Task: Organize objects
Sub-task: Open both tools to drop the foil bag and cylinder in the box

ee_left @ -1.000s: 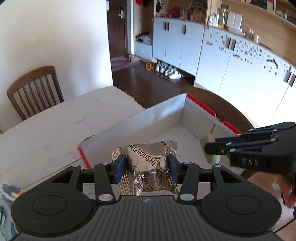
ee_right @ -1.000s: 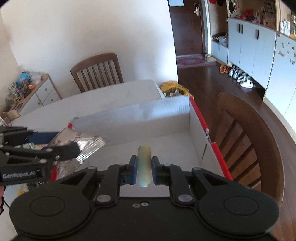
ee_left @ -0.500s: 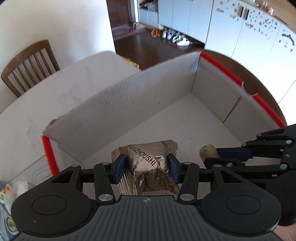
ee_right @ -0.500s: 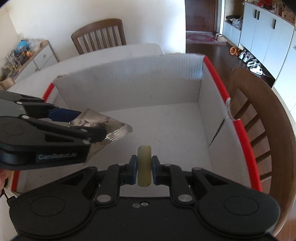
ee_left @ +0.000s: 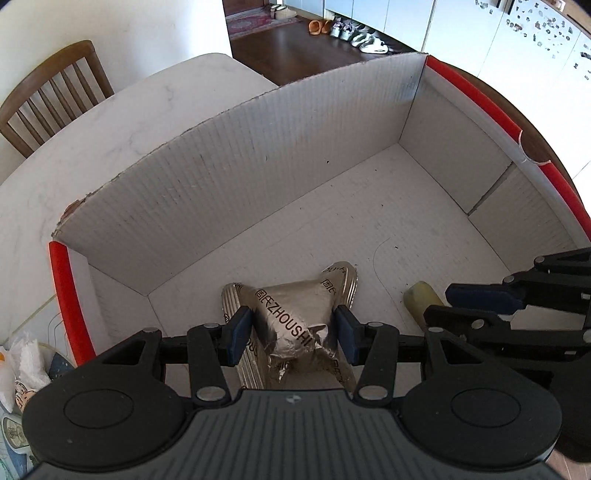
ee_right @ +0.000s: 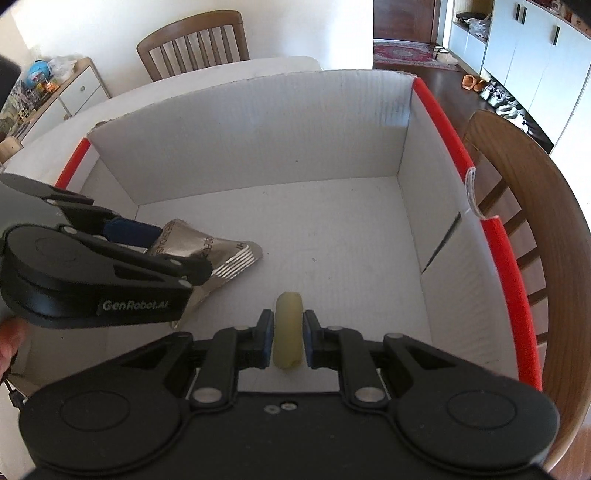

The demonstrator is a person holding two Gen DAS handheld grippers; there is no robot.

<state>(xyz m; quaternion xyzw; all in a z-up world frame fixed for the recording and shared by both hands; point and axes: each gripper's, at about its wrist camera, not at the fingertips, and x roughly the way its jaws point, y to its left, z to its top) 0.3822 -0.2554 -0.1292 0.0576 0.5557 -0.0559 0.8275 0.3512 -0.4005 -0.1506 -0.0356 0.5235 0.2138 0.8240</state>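
- A slat-backed wooden chair [ee_right: 192, 40] stands at the white table's [ee_left: 122, 122] far edge.
- Shoes [ee_left: 354, 33] line white cabinets [ee_right: 517, 48].
- A patterned rug [ee_right: 406, 51] lies by the doorway.

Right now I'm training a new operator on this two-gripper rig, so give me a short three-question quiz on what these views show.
1. True or false: the left gripper holds a silver foil packet.
2. Multiple choice: the pale yellow piece sits A) on the table outside the box, B) between the right gripper's fingers, C) on the chair.
3. Fill in: both grippers reach into a white cardboard box with ___ edge trim.

Key: 1 true; 2 B; 3 red.
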